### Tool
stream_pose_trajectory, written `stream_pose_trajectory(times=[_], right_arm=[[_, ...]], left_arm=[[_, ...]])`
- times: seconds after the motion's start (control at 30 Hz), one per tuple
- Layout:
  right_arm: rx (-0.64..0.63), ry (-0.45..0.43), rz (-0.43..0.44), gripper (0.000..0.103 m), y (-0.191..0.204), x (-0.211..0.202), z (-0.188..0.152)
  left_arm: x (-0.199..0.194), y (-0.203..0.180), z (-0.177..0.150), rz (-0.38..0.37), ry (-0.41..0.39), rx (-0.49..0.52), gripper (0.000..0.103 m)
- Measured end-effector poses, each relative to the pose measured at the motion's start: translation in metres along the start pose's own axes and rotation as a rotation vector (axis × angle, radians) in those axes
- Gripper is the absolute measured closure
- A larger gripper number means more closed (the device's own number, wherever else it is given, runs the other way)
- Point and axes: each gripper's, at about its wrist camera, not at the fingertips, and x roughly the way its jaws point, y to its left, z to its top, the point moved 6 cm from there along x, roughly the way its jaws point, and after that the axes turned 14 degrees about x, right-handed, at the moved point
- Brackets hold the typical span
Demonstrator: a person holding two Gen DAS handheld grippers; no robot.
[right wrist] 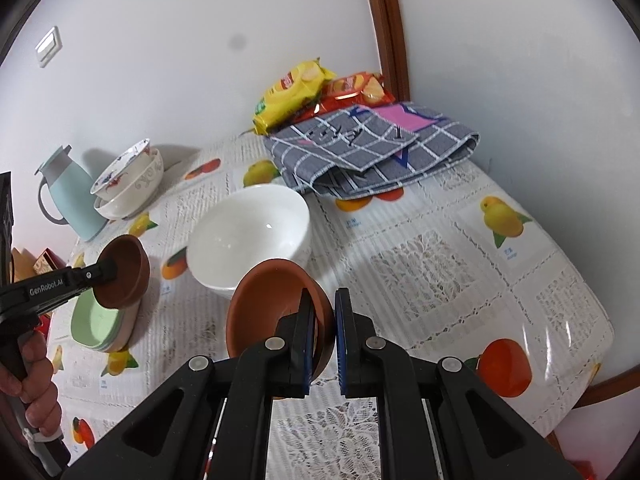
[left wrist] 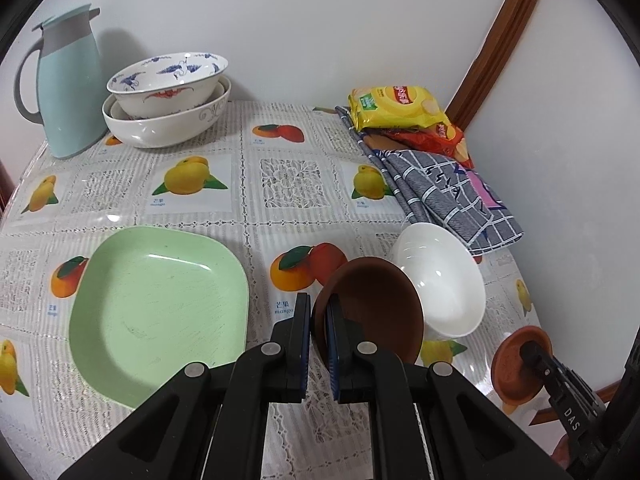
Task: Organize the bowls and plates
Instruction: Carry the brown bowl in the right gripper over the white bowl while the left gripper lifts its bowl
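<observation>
both pairs of fingers are pinched nearly closed, each on the rim of a small brown bowl: the left gripper (left wrist: 318, 334) clamps the darker brown bowl (left wrist: 372, 308) by its near wall, and the right gripper (right wrist: 323, 334) clamps the lighter terracotta bowl (right wrist: 276, 308) the same way, one pad inside the wall and one outside. a rim pinch suits these thin-walled bowls, probably so they can be carried and nested. taking the white bowl (right wrist: 250, 236) as the landmark, the left-held bowl hangs just to its left, above the green plate (left wrist: 156, 312), and the right-held bowl hangs just in front of it; both look clear of the tablecloth (right wrist: 440, 272). each brown bowl is tipped, its mouth facing up and away from its gripper, toward the wall. being round, neither has a real long axis. well behind the white bowl stand two nested patterned bowls (left wrist: 168, 100), probably where bowls gather.
</observation>
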Motion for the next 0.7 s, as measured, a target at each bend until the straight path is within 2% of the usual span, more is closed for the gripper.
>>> stream_pose_trajectory(times=[0.17, 0.4, 0.7], right_arm=[[0.006, -0.007, 0.044, 0.093, 0.013, -0.011, 0.008], [-0.026, -0.037, 0.045, 0.093, 0.035, -0.016, 0.022], [-0.033, -0.031, 0.011, 0.093, 0.045, 0.008, 0.036]], left_arm=[[-0.012, 0.002, 0.001, -0.001, -0.015, 0.002, 0.095], [-0.022, 0.013, 0.004, 0.013, -0.028, -0.004, 0.095], [-0.022, 0.03, 0.013, 0.027, -0.037, -0.014, 0.095]])
